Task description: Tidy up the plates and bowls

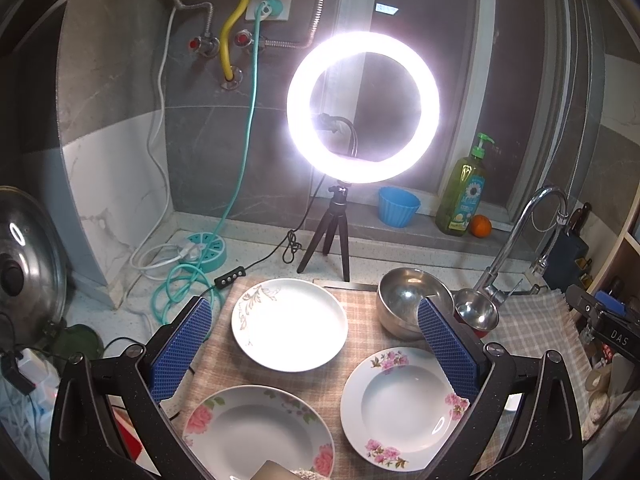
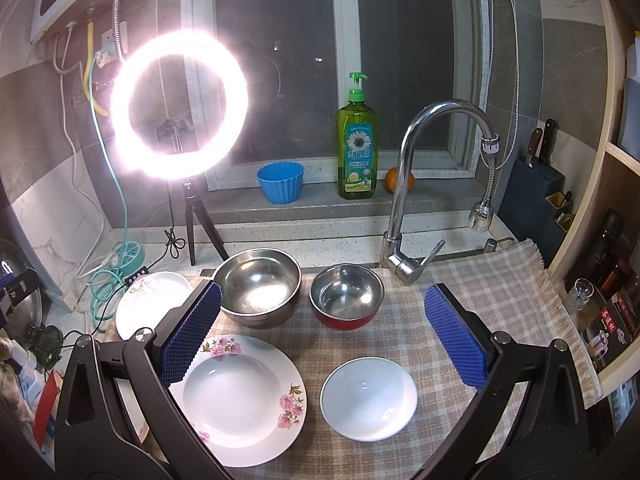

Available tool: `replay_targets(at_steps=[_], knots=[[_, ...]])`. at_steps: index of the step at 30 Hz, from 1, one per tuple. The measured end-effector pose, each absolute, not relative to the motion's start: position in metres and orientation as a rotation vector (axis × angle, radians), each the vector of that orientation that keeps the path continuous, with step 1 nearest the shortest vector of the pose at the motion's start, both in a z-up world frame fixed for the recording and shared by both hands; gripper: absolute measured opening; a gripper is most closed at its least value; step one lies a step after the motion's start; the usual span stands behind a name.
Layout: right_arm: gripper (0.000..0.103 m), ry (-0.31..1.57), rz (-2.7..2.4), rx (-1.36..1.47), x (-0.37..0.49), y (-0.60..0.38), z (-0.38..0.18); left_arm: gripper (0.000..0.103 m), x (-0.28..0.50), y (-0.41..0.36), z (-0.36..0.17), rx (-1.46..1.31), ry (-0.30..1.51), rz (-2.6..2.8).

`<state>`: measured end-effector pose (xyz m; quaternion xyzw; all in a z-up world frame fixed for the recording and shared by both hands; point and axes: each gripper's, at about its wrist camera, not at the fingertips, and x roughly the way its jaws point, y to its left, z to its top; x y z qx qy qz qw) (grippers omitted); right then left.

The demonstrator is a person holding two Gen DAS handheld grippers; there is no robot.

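Left gripper [image 1: 316,344]: spread wide, blue pads empty, hovering above the checked cloth [image 1: 356,308].
Right gripper [image 2: 322,334]: spread wide too, nothing held, above the same cloth [image 2: 480,280].
Gold-vine plate [image 1: 289,324]: at the centre of the left wrist view, between the left fingers, flat on the cloth; at 9 o'clock in the right wrist view [image 2: 154,300].
Rose plate [image 1: 260,434]: at 6 o'clock in the left wrist view, just beside the gold-vine plate, apart from it.
Pink-blossom plate [image 2: 240,398]: at 7 o'clock in the right wrist view, left edge under the left-hand finger; at 5 o'clock in the left wrist view [image 1: 404,408].
White bowl [image 2: 368,398]: at 6 o'clock in the right wrist view, upright, just beside the pink-blossom plate.
Large steel bowl [image 2: 258,286]: near the centre of the right wrist view, towards 10 o'clock, upright and empty, behind the pink-blossom plate.
Red-sided steel bowl [image 2: 347,296]: at the centre, just beside the large steel bowl, near the tap [image 2: 404,184] base.
Ring light [image 2: 178,104]: lit, at 10 o'clock, on a small tripod behind the cloth.
Windowsill: blue cup [image 2: 280,182], green soap bottle [image 2: 357,140], orange [image 2: 394,179] in a row at 12 o'clock.
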<state>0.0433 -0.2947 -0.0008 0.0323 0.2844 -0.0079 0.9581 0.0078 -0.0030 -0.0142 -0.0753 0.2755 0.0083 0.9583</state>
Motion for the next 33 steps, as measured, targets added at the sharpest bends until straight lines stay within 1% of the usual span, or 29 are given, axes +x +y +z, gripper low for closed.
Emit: replay_targets(at_steps=[15,28,30,32,33], knots=[[0.103,0.609,-0.011,0.086,0.047,-0.297,-0.013,0.102,0.023,0.000,-0.022,-0.154,0.609,-0.005],[0.103,0.698,0.003,0.125,0.050,-0.312,-0.036,0.102,0.042,0.000,-0.052,-0.162,0.730,-0.072],[0.103,0.715,0.000,0.121,0.049,-0.314,-0.041,0.101,0.045,-0.002,-0.057,-0.160,0.754,-0.095],[0.103,0.732,-0.007,0.117,0.047,-0.316,-0.047,0.094,0.049,-0.003,-0.064,-0.165,0.781,-0.119],[0.103,0.739,-0.006,0.121,0.045,-0.318,-0.050,0.092,0.051,-0.004,-0.067,-0.169,0.793,-0.130]])
